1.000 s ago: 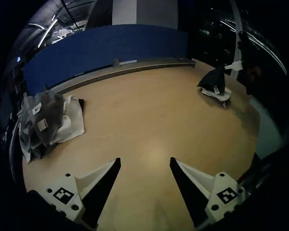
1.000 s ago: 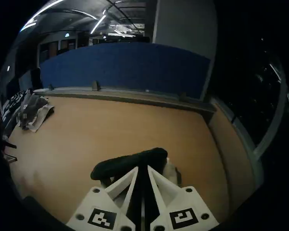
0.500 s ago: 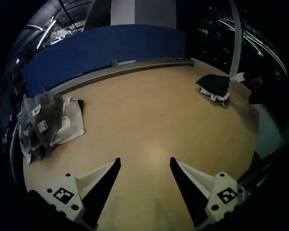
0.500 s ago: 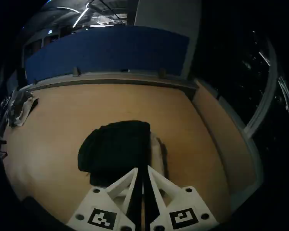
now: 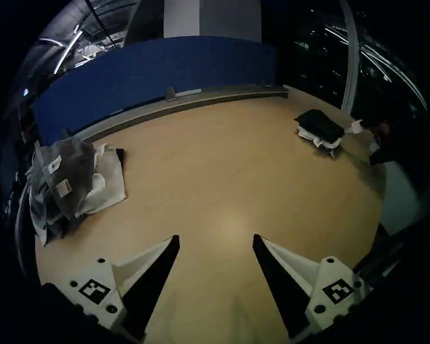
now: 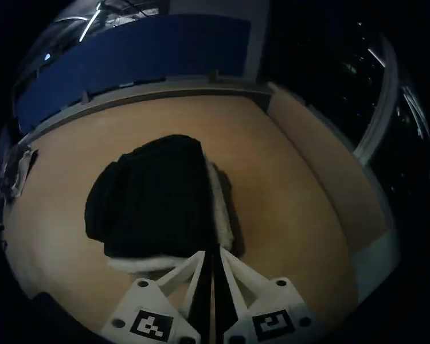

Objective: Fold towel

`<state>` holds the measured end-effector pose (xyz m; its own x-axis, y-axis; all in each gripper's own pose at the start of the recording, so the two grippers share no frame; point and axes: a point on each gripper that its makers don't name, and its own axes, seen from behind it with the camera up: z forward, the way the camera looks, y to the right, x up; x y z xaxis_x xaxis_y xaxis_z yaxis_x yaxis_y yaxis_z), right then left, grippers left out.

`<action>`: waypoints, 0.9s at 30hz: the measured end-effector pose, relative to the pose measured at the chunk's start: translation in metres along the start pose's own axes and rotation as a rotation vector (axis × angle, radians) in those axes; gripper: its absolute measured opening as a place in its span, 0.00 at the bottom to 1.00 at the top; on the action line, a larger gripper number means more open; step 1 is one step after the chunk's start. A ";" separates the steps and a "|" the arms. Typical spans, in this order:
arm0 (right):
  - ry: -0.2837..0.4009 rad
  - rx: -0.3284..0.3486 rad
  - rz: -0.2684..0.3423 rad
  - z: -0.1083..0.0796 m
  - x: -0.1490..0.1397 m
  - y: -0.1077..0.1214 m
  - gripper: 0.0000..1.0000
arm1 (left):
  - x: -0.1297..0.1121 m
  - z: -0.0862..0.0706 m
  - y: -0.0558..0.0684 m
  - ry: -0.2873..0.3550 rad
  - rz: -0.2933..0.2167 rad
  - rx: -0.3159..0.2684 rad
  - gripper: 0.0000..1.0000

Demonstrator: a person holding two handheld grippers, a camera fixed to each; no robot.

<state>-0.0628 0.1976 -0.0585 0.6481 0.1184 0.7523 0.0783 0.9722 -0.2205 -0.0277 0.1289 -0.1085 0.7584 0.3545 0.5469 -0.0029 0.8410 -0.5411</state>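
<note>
Towel (image 6: 152,195): dark, folded, lay flat just ahead of right jaws.
Right gripper (image 6: 212,256): pressed together, tips at its near edge.
Left gripper (image 5: 215,238): stood spread wide, nothing between, over bare table (image 5: 226,172).

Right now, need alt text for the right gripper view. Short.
A folded black towel lies on top of a white towel on a wooden table, just ahead of the right gripper, whose fingers are closed together at the stack's near edge. A blue partition runs along the table's far side.
</note>
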 end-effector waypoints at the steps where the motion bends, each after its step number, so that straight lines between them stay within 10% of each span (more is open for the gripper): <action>1: -0.005 -0.001 0.001 0.002 -0.001 0.001 0.07 | 0.000 0.000 0.000 0.000 0.000 0.000 0.95; 27: 0.050 0.032 -0.071 -0.025 0.006 -0.012 1.00 | 0.002 -0.004 0.004 0.013 -0.001 -0.006 0.95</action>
<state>-0.0406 0.1816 -0.0672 0.6790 0.0395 0.7330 0.1019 0.9838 -0.1475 -0.0238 0.1309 -0.1119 0.7670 0.3486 0.5388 0.0011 0.8389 -0.5443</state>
